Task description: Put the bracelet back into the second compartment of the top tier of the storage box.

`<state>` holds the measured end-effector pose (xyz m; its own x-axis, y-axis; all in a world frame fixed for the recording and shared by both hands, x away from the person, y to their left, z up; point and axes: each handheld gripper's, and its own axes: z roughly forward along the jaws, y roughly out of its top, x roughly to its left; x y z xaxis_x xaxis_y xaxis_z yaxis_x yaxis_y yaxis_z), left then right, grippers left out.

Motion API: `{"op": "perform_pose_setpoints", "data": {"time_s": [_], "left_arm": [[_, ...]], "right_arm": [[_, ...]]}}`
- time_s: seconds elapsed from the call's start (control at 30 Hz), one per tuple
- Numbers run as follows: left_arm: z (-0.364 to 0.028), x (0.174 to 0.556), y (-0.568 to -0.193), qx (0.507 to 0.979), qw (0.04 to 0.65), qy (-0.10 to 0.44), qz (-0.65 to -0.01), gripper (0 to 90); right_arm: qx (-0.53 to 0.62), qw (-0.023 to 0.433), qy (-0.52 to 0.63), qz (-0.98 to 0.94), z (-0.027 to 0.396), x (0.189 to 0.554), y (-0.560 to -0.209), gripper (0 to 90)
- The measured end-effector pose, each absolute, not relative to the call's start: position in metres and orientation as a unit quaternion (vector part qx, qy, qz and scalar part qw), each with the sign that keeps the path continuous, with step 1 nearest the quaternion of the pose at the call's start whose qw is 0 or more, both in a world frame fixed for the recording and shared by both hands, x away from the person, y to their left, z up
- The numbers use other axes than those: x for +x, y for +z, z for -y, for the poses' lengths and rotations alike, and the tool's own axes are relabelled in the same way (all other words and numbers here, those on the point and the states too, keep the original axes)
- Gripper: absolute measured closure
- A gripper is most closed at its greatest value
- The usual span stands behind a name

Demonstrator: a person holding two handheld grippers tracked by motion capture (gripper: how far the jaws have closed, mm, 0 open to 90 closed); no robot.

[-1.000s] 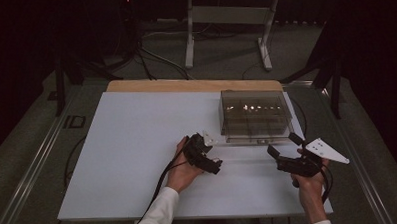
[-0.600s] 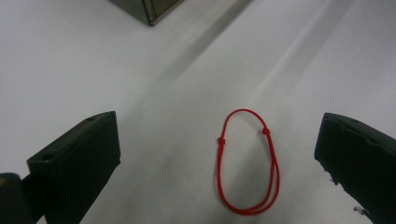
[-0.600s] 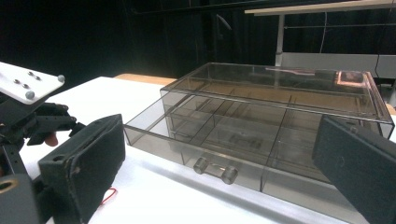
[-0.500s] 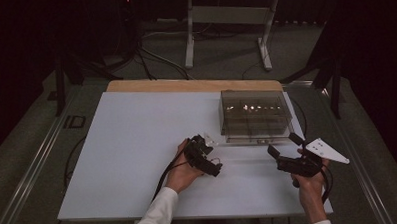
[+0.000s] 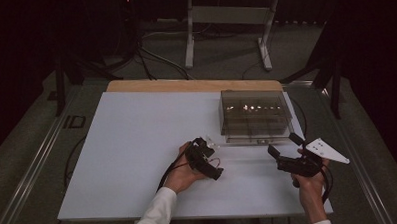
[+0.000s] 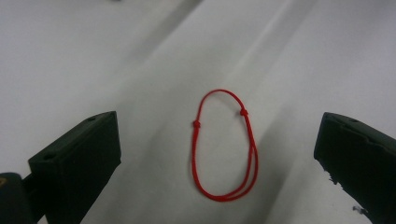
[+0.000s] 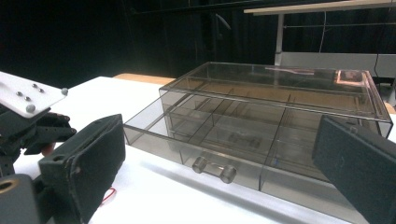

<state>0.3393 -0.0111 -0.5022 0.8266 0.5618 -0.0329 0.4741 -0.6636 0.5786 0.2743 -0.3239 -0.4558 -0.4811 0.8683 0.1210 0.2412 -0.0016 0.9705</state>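
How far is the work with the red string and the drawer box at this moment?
Done: the drawer of the clear box stands pulled open. In hand: the left hand-held gripper, jaws wide open, hovers over the red string loop lying flat on the table. Left: probably gripping the loop and placing it in a compartment. The right hand-held gripper is open, facing the drawer.

Left gripper [image 5: 207, 152]: held low over the counter [image 5: 137, 139] in the person's left hand [image 5: 181, 175], jaws spread wide apart, nothing between them, pointing down at the surface. White sleeve [image 5: 152, 218] on the left forearm, entering from the bottom edge. Right gripper [image 5: 280, 149]: held in the right hand [image 5: 309, 180], well apart from the left one, jaws likewise wide open and empty, aimed forward and level; grey three-cornered plate on top.
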Motion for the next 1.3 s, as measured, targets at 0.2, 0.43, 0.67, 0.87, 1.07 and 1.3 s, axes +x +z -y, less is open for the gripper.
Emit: {"op": "perform_pose_setpoints", "data": {"time_s": [0.2, 0.43, 0.67, 0.87, 1.07, 1.3], "left_arm": [[0.014, 0.337, -0.506, 0.917, 0.279, 0.072, -0.277, 7.9], [0.011, 0.336, -0.507, 0.918, 0.275, 0.072, -0.275, 29.9], [0.004, 0.336, -0.503, 0.92, 0.27, 0.069, -0.274, 75.4], [0.004, 0.338, -0.502, 0.923, 0.265, 0.072, -0.269, 90.0], [0.003, 0.338, -0.502, 0.919, 0.276, 0.068, -0.272, 90.0], [0.0, 0.339, -0.497, 0.915, 0.284, 0.071, -0.276, 90.0]], "right_arm": [[0.428, 0.277, 0.565, -0.649, 0.324, 0.274, -0.455, 2.9], [0.43, 0.278, 0.566, -0.646, 0.325, 0.274, -0.455, 2.9], [0.429, 0.276, 0.565, -0.648, 0.324, 0.274, -0.455, 3.1], [0.427, 0.276, 0.565, -0.65, 0.323, 0.274, -0.455, 3.1], [0.429, 0.275, 0.565, -0.648, 0.324, 0.274, -0.455, 3.2], [0.429, 0.275, 0.566, -0.648, 0.324, 0.274, -0.455, 3.2]]}}
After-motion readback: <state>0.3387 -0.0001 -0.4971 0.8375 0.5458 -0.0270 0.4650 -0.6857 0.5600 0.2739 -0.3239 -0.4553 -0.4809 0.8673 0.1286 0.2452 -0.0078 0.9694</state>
